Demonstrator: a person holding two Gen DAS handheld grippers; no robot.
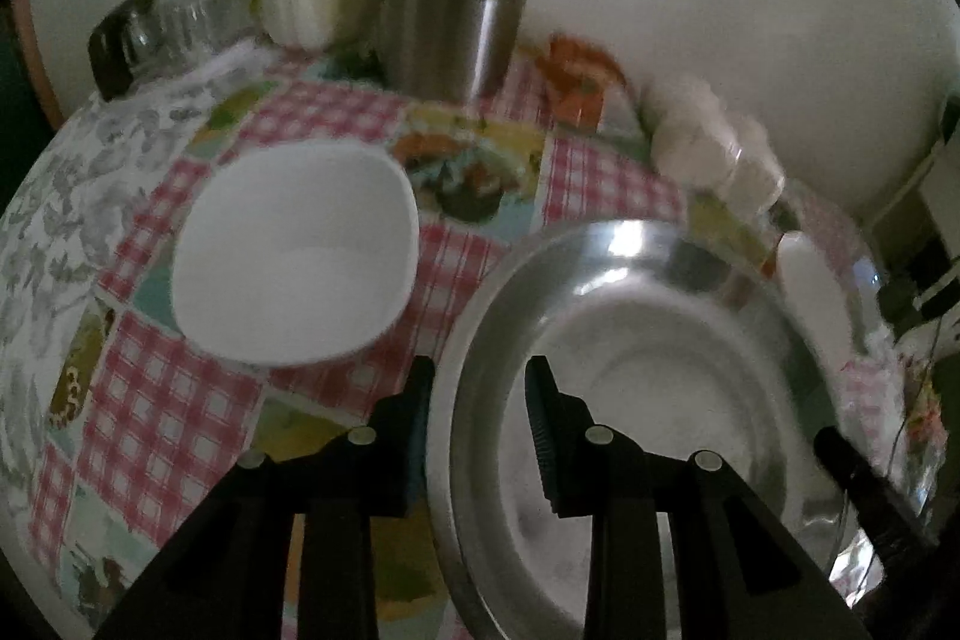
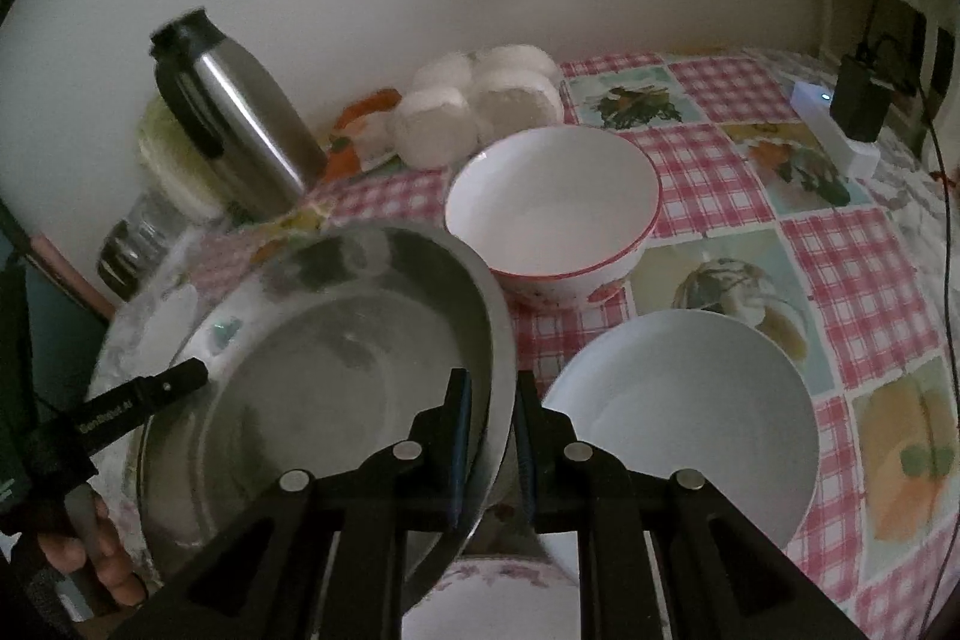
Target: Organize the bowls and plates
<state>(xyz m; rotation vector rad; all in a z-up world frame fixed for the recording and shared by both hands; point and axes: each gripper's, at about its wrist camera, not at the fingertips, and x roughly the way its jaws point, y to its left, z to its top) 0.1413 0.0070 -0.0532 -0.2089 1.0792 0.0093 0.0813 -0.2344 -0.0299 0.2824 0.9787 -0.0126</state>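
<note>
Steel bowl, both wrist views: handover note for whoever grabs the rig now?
Left tongs: straddling the steel bowl rim on its left side, gap visible, grip unclear.
Right tongs: shut on the rim at its right side.
On the table: square white bowl, red-rimmed bowl, white plate, all separate. A floral-rimmed dish sits under the steel bowl.
Done: nothing visibly stacked.
Left: place the steel bowl, group the rest.
</note>
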